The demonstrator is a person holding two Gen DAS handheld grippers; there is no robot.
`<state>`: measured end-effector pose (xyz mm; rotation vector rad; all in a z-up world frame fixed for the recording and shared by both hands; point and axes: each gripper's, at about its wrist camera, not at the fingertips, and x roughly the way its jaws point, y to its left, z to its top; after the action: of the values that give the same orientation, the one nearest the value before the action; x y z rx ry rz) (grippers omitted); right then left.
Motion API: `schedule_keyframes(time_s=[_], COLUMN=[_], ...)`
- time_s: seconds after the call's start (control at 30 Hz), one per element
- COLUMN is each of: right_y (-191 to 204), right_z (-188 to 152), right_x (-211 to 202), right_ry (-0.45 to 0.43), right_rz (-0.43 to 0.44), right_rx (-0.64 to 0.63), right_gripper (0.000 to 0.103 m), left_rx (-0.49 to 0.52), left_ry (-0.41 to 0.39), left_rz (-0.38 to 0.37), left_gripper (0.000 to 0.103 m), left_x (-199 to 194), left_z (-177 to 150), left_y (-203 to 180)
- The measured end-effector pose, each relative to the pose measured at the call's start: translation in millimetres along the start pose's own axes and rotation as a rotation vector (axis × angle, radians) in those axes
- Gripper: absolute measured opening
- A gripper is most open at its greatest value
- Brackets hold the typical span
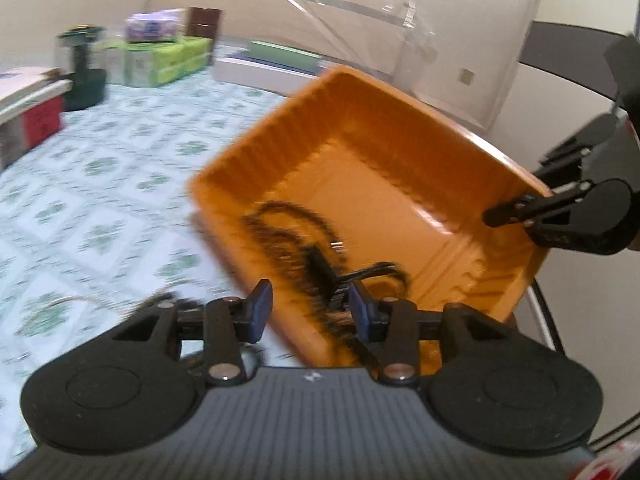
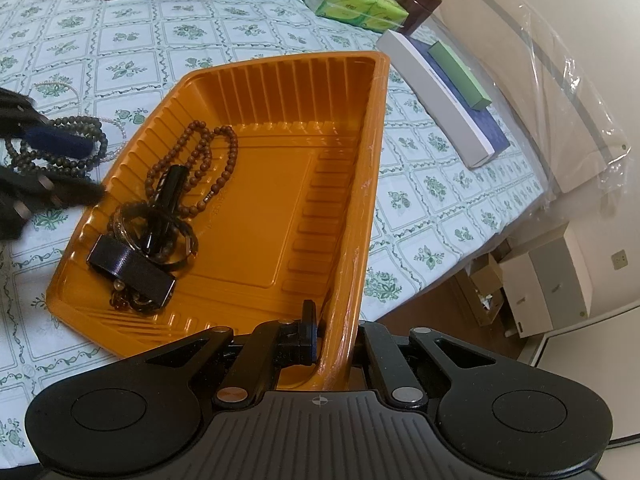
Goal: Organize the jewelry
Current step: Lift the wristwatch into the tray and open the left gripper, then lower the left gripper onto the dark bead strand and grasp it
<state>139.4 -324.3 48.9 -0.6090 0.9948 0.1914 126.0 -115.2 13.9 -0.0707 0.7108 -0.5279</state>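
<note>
Seen from the right wrist: an orange tray [image 2: 280,60] with ribbed walls on a tablecloth [image 2: 200,32] printed with green flowers. Pinched at its near wall by the right gripper [image 2: 334,320], one finger inside the tray and the other hidden behind the wall, clenched hard on the plastic.

Gathered in the tray's left part, a heap of jewelry: a brown bead necklace [image 2: 208,152] looped toward the far wall, a glossy black tube [image 2: 166,188] lying across it, a dark bangle [image 2: 160,236] around the tube's lower end, and a black block [image 2: 132,268] nearest the left corner, with a few amber beads showing under it. Right half of the tray floor bare.

Outside the tray, just beside its left wall, a dark bead necklace [image 2: 76,124] coiled on the cloth, with a pale pearl-like strand [image 2: 116,124] next to it. Over that coil, blurred, the left gripper [image 2: 60,164] — blue pads apart, released, nothing visibly pinched between them.

From the left wrist everything smeared by blur: the tray [image 1: 360,120] ahead, dark loops inside it, the left gripper's [image 1: 310,304] pads standing open in the foreground, and the right gripper [image 1: 504,214] at the tray's right rim.

Along the table's far edge — green tissue packs [image 2: 352,4], a brown jar [image 2: 418,6], a long white box [image 2: 436,96].
</note>
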Motion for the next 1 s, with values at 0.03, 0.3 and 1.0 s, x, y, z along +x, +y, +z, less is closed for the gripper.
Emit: schedule_keyframes(time_s=[0.03, 0.3, 1.0], right_y=[0.1, 0.5, -1.4], right_z=[0.1, -1.6, -2.6], right_x=[0.0, -1.6, -2.2], right_ry=[0.0, -0.003, -0.002], right_rz=[0.001, -0.002, -0.006], right_rx=[0.001, -0.001, -0.001], right_gripper=[0.004, 0.004, 0.004], left_rx=[-0.016, -0.112, 0.244], left_ry=[-0.009, -0.057, 0.034], left_rz=[0.023, 0.217, 0.269], left_gripper=[0.039, 0.043, 0.042], left_x=[-7.2, -62.4, -67.4], left_z=[-3.7, -28.4, -71.7], left_y=[9.9, 79.3, 57.6])
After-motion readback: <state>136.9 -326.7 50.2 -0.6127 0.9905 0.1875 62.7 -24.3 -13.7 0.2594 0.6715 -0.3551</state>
